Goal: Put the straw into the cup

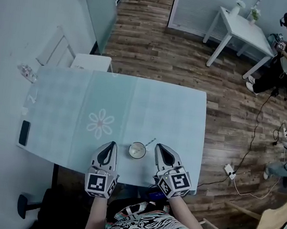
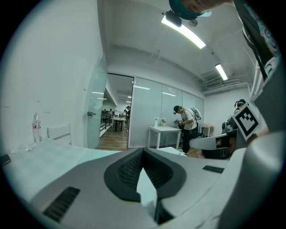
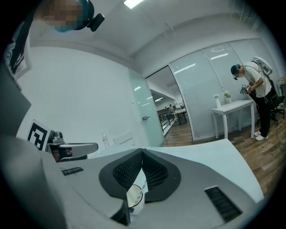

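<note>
Your left gripper [image 1: 111, 145] and right gripper [image 1: 158, 147] sit at the near edge of the pale blue table [image 1: 175, 110], each with its jaws closed together on nothing. Between them stands the small white cup [image 1: 137, 150], touching neither. The straw [image 1: 151, 141] leans out of it toward the far right. A black phone [image 1: 24, 132] lies well apart at the left edge.

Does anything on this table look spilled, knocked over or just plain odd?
Nothing stands out. The cup stands upright on the table between the left gripper and the right gripper, both shut, with the straw leaning out over its rim. No spill shows. A dark phone lies near the table's left edge.
</note>
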### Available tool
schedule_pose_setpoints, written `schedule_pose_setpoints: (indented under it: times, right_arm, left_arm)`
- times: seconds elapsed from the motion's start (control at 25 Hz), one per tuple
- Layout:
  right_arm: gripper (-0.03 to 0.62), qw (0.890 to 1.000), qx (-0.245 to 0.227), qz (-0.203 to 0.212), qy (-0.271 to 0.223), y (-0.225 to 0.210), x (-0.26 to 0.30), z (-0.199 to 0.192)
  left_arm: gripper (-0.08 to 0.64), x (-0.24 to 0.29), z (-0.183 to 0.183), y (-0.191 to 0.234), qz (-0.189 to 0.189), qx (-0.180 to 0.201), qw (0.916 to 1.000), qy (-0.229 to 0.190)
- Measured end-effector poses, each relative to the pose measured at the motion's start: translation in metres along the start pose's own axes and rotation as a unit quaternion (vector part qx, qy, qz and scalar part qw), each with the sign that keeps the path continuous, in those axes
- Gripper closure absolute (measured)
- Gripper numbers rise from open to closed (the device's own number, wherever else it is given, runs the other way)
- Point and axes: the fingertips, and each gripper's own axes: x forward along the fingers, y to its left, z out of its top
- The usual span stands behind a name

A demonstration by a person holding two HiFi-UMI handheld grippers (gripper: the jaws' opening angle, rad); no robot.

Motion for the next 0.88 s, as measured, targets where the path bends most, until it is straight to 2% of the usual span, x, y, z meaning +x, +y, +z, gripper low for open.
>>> schedule_pose_setpoints:
  times: [0.36,0.6,0.88]
  right_arm:
    - [0.578,1.000,-0.013,0.007,-0.015,0.009,0.001,0.015]
    - [0.578,0.999,-0.023,0.037,-0.020,0.027,0.001,0.015]
    - [0.578,0.998,-0.031,0.042,-0.020,0.033,0.000,0.018]
  left_arm:
    - [0.549,-0.004,0.011,0.000,-0.003,0.004,0.9999,-0.013]
    - [0.549,-0.007,0.017,0.003,-0.002,0.006,0.9998,-0.020]
    - [0.549,-0.009,0.021,-0.011,-0.028,0.005,0.9993,-0.025]
